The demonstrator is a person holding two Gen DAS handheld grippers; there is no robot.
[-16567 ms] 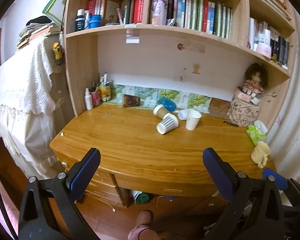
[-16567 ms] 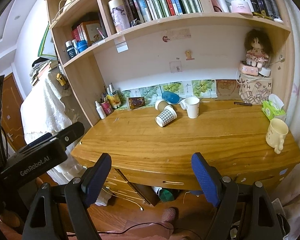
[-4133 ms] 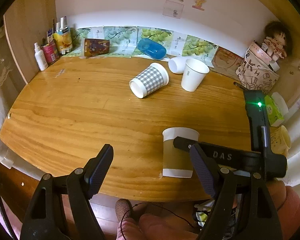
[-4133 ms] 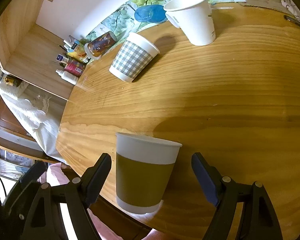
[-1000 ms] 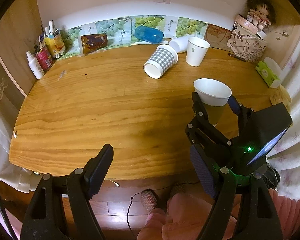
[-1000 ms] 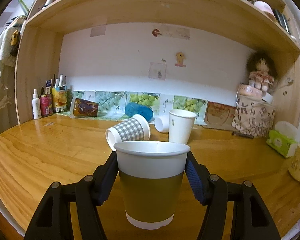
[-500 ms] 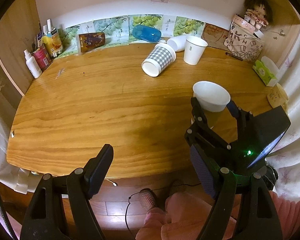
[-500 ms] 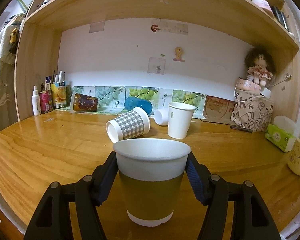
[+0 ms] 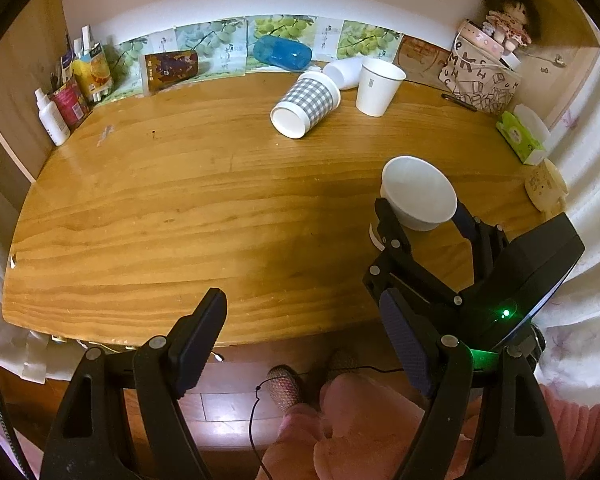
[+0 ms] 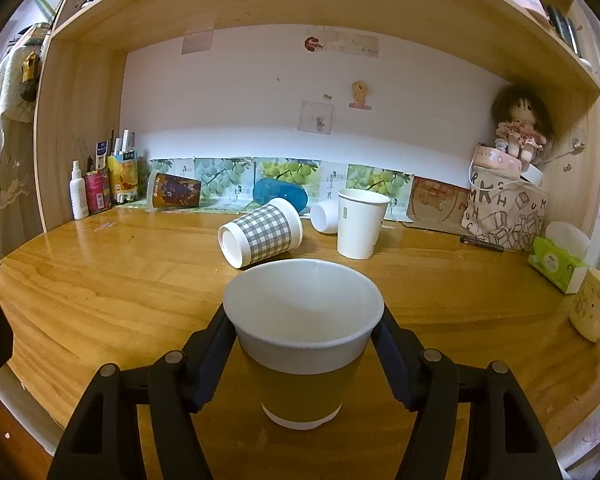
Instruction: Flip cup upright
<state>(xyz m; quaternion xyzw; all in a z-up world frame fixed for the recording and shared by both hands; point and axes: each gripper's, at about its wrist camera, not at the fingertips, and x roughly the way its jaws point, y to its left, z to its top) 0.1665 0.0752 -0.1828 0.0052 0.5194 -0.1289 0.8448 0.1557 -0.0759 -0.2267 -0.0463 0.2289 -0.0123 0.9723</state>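
A paper cup with an olive-brown sleeve (image 10: 302, 354) stands mouth up between the fingers of my right gripper (image 10: 304, 344), which is shut on it just under the rim. In the left wrist view the same cup (image 9: 418, 198) shows at the right of the desk, held by the right gripper (image 9: 420, 220) low over the wood. My left gripper (image 9: 308, 344) is open and empty, back over the desk's front edge. A grey checked cup (image 10: 262, 234) lies on its side farther back.
A white paper cup (image 10: 360, 224) stands upright behind the checked cup, with a small white cup (image 10: 324, 218) and a blue cup (image 10: 280, 194) lying by the wall. Bottles (image 10: 96, 190) stand at back left. A tissue pack (image 10: 558, 262) and a yellow mug (image 10: 594, 306) sit at right.
The right gripper has lowered and tipped the view downward, so the cup's open mouth now shows; the cup stays gripped and upright. The left gripper has stayed open.
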